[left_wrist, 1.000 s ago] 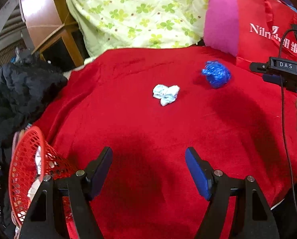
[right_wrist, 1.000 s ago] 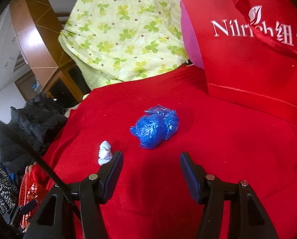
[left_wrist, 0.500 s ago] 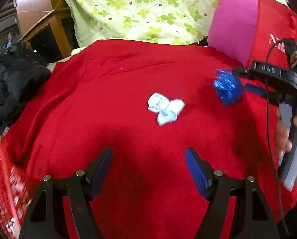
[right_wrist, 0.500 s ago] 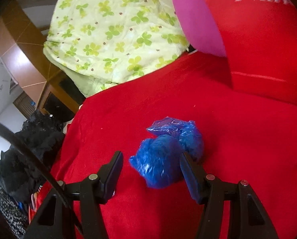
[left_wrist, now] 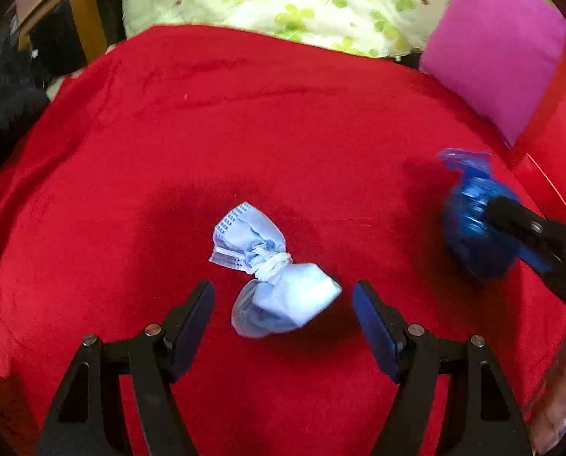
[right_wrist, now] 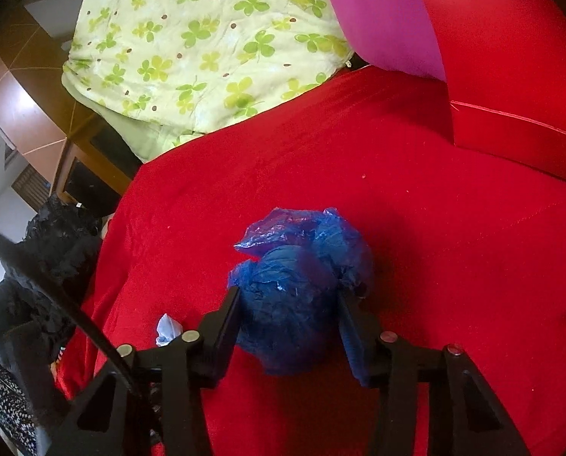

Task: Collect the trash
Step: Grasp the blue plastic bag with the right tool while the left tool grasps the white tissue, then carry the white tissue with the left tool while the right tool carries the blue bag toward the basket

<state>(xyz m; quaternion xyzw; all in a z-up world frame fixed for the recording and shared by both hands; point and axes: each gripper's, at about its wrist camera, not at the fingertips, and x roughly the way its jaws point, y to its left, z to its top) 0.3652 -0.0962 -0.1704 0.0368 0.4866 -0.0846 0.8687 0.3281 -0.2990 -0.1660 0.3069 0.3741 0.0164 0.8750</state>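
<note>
A tied-up pale blue face mask (left_wrist: 271, 277) lies on the red cloth (left_wrist: 206, 133). My left gripper (left_wrist: 283, 288) hangs open just over it, a finger on either side and the pads clear of it. A crumpled blue plastic bag (right_wrist: 302, 250) sits further right, also seen in the left wrist view (left_wrist: 469, 220). My right gripper (right_wrist: 288, 296) straddles the bag with its jaws closing, and both pads press into its sides. One of its fingers (left_wrist: 511, 216) shows against the bag. A corner of the mask (right_wrist: 167, 326) peeks out left of the right gripper.
A pink cushion (left_wrist: 495, 53) and a red bag (right_wrist: 511, 57) stand at the back right. A green clover quilt (left_wrist: 283, 0) is heaped along the back. Black clothing (right_wrist: 47, 250) piles up at the left edge, beside wooden furniture (left_wrist: 81, 11).
My left gripper has travelled forward and down until the mask lies between its fingers. My right gripper has advanced over the blue bag and narrowed onto it.
</note>
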